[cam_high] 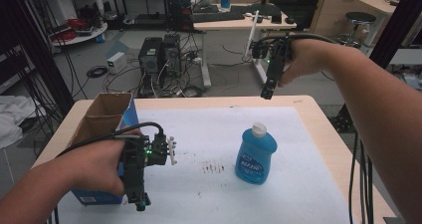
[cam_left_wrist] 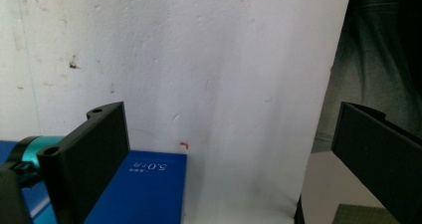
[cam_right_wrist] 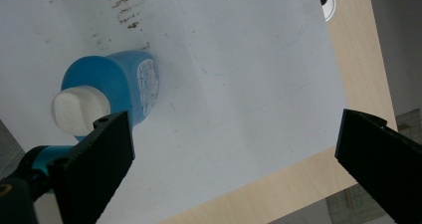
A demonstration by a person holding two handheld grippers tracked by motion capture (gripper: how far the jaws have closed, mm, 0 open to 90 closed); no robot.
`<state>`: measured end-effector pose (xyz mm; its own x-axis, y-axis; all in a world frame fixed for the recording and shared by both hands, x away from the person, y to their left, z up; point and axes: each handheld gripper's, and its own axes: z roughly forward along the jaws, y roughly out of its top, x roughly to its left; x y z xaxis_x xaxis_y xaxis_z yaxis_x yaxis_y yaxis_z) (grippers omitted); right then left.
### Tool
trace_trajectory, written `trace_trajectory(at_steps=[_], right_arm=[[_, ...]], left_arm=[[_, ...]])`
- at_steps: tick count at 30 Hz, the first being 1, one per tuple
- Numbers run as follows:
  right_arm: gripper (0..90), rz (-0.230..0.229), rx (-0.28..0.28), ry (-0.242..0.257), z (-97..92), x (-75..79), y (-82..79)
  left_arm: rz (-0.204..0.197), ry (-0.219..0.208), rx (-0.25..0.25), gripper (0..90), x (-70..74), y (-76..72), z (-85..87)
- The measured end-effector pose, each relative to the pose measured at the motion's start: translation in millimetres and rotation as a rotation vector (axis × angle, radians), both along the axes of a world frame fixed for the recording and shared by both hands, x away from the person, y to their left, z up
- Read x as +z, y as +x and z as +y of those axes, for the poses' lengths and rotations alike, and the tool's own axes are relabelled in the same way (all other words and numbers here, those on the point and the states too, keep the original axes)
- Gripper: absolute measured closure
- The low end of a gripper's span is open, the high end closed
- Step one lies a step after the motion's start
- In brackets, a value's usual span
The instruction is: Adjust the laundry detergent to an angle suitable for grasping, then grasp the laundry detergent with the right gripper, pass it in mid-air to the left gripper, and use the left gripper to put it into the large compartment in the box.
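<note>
Bottle point(cam_high: 256, 156) stands upright mid-tabletop on white paper; both claws, left point(cam_high: 141, 202) and right point(cam_high: 267, 92), gape empty. Judging so, lower the right claw squarely around its neck.

Setting: electronics or robotics lab.
Computer towers point(cam_high: 159, 55) and tangled cables point(cam_high: 186, 87) on floor at 12 o'clock; desk with keyboard point(cam_high: 217, 16) behind.

blue soap bottle point(cam_high: 256, 155) upright on white sheet point(cam_high: 209, 134), white cap on. left gripper point(cam_high: 141, 203) low just beside open cardboard box point(cam_high: 102, 117). right gripper point(cam_high: 267, 93) up in air above table's far edge, well apart from bottle
</note>
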<state>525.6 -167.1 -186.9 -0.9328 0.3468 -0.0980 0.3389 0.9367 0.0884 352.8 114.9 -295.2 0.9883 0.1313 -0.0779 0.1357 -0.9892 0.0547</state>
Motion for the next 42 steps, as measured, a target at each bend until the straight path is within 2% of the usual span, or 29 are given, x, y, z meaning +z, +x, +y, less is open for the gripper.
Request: trace_trajectory(at_steps=[9,16,24,33,42], right_arm=[[1.1,0.000,0.003,0.000,-1.1,-0.1,-4.3],[1.1,-0.004,0.018,0.008,-5.6,0.8,-5.3],[1.1,-0.004,0.008,0.011,-6.9,-0.6,-4.6],[1.1,-0.013,0.021,0.016,-5.3,0.1,-8.9],[1.1,0.008,0.007,0.032,-10.9,-12.5,-9.5]], left_arm=[[-0.011,-0.006,0.012,1.7,4.0,1.1,-5.0],[-0.008,0.006,0.007,1.7,3.8,2.2,-10.8],[-0.010,0.011,0.004,1.7,3.4,1.7,-10.8],[-0.012,0.015,0.003,1.7,4.9,-3.1,-11.9],[-0.016,0.012,-0.003,1.7,2.6,-2.0,-13.7]])
